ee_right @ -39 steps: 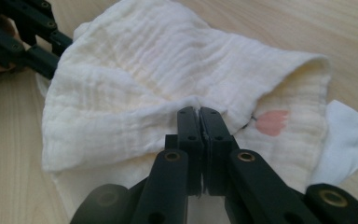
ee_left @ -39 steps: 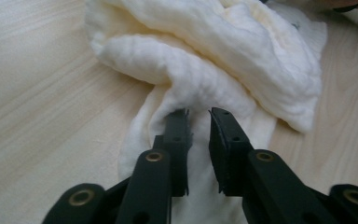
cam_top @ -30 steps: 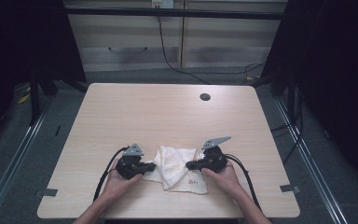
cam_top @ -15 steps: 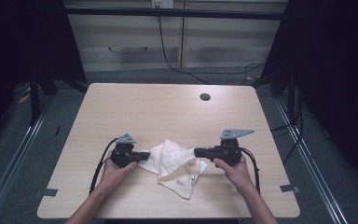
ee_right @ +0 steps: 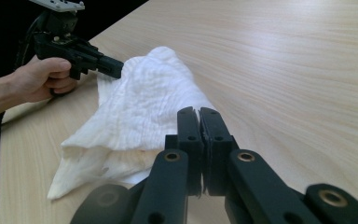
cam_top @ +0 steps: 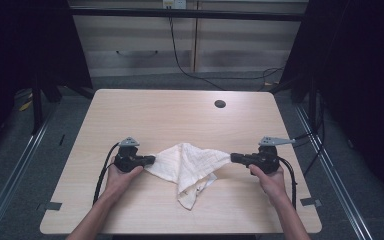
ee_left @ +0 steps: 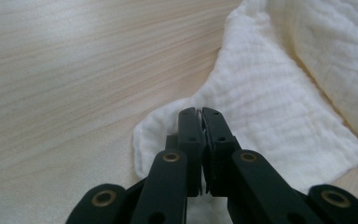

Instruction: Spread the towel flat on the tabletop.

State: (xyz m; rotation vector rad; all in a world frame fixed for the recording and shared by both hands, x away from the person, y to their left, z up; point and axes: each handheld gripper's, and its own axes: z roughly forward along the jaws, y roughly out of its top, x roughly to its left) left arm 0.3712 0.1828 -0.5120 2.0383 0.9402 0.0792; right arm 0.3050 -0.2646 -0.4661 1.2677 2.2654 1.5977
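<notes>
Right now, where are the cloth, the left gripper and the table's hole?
cloth (cam_top: 190,160), high view, its raised middle fold
left gripper (cam_top: 152,159), high view, its fingertips
hole (cam_top: 220,104), high view, its centre

Both forearms reach in from the near edge, spread wide apart. The left hand (cam_top: 121,175) grips the left tool (cam_top: 151,160), pointing inward to the right, jaws pressed together. The right hand (cam_top: 270,178) holds the right tool (cam_top: 233,158) pointing back at it, jaws likewise closed.
</notes>
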